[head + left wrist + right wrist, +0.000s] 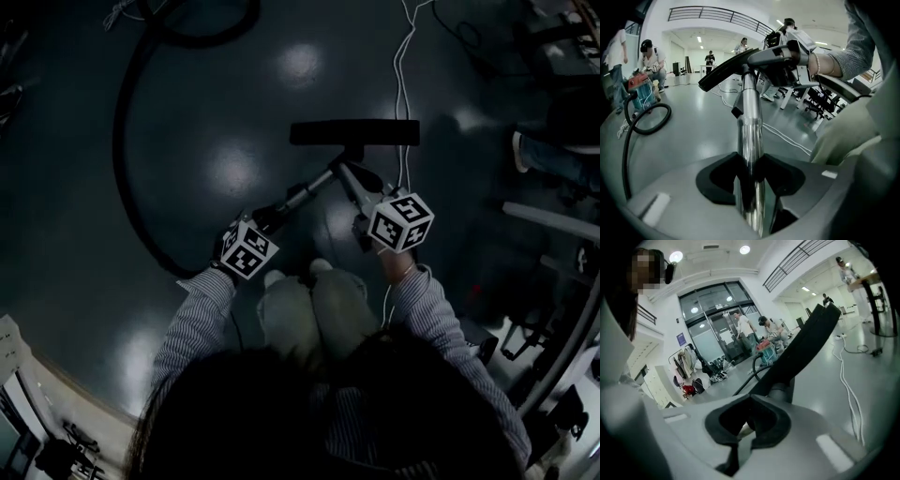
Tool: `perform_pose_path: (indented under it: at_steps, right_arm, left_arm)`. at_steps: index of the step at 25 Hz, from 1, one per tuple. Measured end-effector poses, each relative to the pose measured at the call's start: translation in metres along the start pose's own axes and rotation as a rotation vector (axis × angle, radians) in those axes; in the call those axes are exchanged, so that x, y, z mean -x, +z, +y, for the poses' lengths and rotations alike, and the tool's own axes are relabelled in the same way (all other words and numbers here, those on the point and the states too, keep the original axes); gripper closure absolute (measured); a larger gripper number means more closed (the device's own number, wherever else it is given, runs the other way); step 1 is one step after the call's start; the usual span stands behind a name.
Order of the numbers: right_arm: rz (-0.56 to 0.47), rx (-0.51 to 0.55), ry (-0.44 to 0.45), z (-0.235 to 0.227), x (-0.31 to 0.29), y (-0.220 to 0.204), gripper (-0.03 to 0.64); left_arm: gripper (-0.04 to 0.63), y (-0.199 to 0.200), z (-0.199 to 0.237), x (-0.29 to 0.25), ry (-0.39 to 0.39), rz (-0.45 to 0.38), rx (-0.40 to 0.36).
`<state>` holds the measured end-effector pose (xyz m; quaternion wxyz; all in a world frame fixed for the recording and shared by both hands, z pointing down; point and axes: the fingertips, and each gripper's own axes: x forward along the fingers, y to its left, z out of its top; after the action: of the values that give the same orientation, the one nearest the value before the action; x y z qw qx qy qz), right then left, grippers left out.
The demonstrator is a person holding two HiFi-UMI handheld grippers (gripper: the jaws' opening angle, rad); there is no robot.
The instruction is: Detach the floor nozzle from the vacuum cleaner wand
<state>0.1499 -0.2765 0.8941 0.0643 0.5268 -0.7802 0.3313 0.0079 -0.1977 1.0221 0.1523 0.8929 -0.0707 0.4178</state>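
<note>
Left gripper [750, 187] pinches the chrome wand [749, 126], which runs straight ahead to the floor nozzle [726, 70]. Right gripper [749, 420]: jaws pressed together, nozzle neck just beyond their tips.

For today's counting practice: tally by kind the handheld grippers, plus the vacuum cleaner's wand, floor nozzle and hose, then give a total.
Grippers: 2 (left gripper, right gripper)
Metal wand: 1
Floor nozzle: 1
Black hose: 1
Total: 5

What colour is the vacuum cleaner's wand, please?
The wand is shiny silver metal, clearest in the left gripper view.
</note>
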Motion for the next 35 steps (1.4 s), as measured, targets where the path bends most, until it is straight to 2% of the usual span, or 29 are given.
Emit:
perform_pose_path:
  at_steps: [4, 9, 13, 16, 20, 23, 27, 35]
  right_arm:
    - [-0.05, 0.057, -0.011, 0.058, 0.045, 0.092, 0.615]
    - [-0.162, 0.19, 0.076, 0.154, 0.117, 0.224, 0.615]
    - [-0.208, 0.315, 0.096, 0.241, 0.17, 0.324, 0.615]
    - [-0.252, 0.387, 0.114, 0.288, 0.213, 0.383, 0.615]
    - [-0.353, 0.475, 0.188, 0.342, 0.27, 0.45, 0.615]
    - [-0.404, 0.531, 0.246, 0.384, 0.301, 0.477, 0.615]
    - [-0.457, 0.596, 0.293, 0.43, 0.324, 0.485, 0.615]
    - [-0.472, 0.623, 0.385, 0.481, 0.343, 0.466, 0.615]
  left_arm:
    - [0.419, 0.066, -0.027, 0.075, 0.005, -0.044, 0.023]
    - [0.42, 0.162, -0.06, 0.193, 0.091, -0.122, 0.056]
    - [0.419, 0.232, -0.09, 0.294, 0.134, -0.209, 0.089]
    - [0.419, 0.278, -0.118, 0.351, 0.169, -0.272, 0.113]
    - [0.417, 0.335, -0.145, 0.401, 0.233, -0.355, 0.12]
    - [0.414, 0.36, -0.163, 0.428, 0.27, -0.404, 0.125]
    - [0.411, 0.373, -0.182, 0.451, 0.294, -0.457, 0.141]
    - [0.411, 0.354, -0.201, 0.475, 0.331, -0.502, 0.181]
